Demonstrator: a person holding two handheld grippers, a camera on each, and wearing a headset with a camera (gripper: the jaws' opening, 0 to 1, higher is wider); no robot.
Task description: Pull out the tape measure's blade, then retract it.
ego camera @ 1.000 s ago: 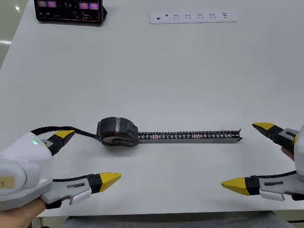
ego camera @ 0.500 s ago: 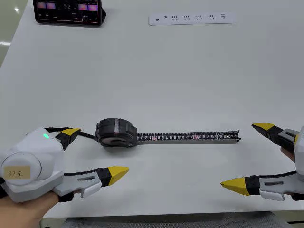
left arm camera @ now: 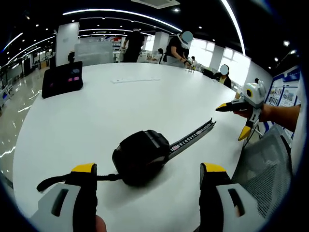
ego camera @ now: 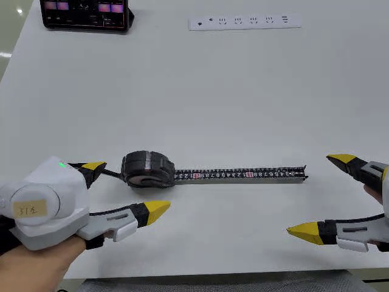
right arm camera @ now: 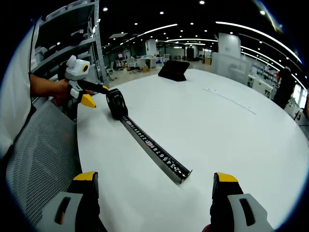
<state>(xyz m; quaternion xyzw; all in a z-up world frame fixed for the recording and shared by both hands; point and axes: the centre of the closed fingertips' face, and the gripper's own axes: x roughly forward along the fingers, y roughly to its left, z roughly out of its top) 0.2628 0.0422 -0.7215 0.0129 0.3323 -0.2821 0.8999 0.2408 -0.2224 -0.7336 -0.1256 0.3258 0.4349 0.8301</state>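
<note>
Head view: tape measure (ego camera: 148,170) lies on the white table (ego camera: 200,91) toward 8 o'clock of frame. Its blade (ego camera: 240,174) is drawn out flat toward 3 o'clock, with the hook end (ego camera: 304,174) free. Left gripper (ego camera: 129,187) is spread wide, its jaws flanking the tape measure's 9 o'clock side and gripping nothing. Right gripper (ego camera: 317,194) likewise gapes, empty, just past the hook end at its 4 o'clock.

I judge the pull-out done and retraction pending. Recommendation: close the left jaws squarely on the tape measure's body, clear of the wrist strap (ego camera: 112,173). Pinch the blade near the hook end with the right and feed it back slowly, so it cannot whip or kink.
</note>
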